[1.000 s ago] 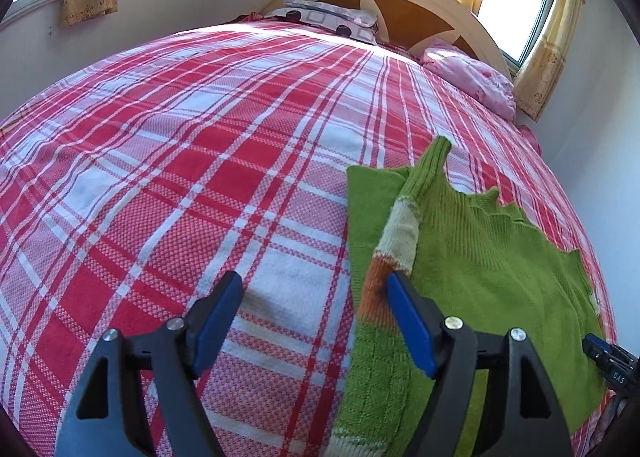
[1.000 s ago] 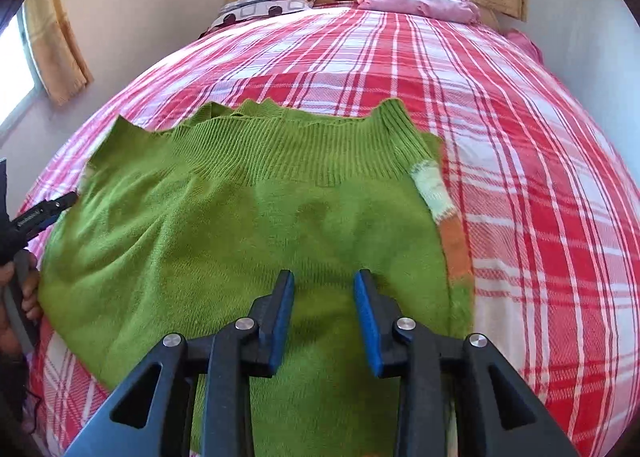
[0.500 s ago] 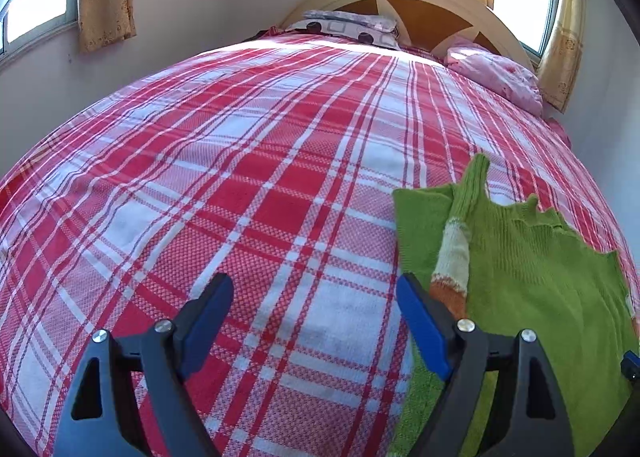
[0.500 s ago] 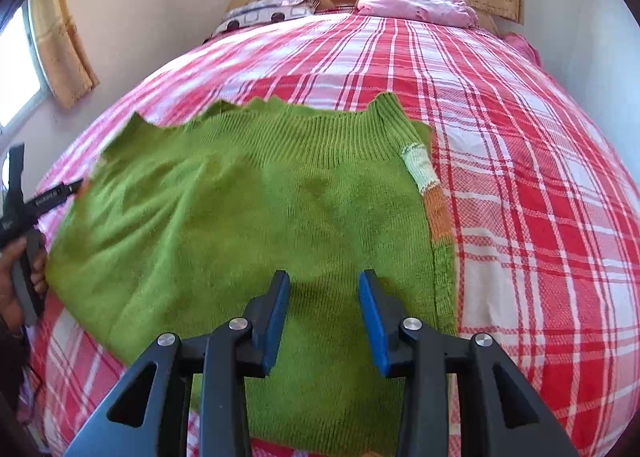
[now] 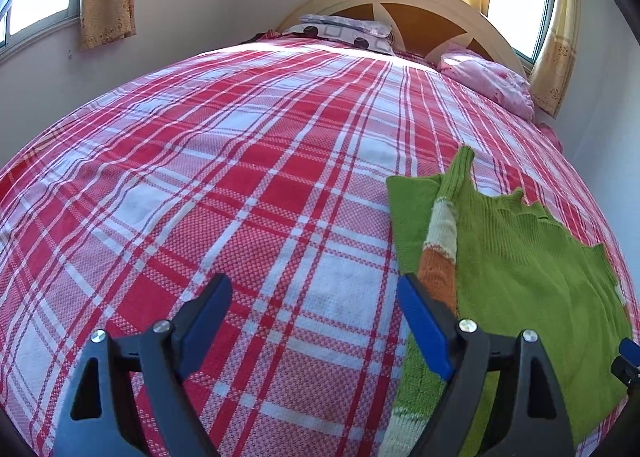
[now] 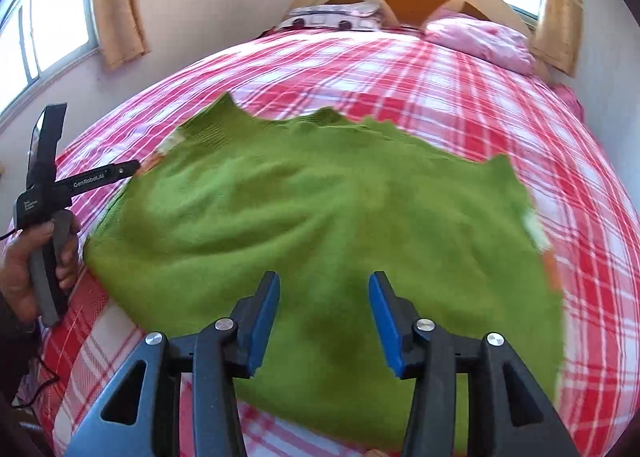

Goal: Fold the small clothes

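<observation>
Wider now than a second ago, the right gripper [image 6: 324,319] has spread its blue jaws and swung left, so the striped sleeve has slid toward 3 o'clock in its view. The left gripper [image 5: 314,327] has drawn back off that sleeve [image 5: 440,241] and hangs over bare plaid bedspread [image 5: 240,177], jaws wide apart and holding nothing. A green knitted sweater [image 6: 320,217] lies spread flat on the bed, filling the centre of the right view and sitting at 4 o'clock in the left. Being soft, light knit, it will likely sag and stretch when lifted, so a pinch at the hem corners or the shoulder seam looks safest. Neither tool grips cloth; the right one hovers empty above the sweater's lower half.
</observation>
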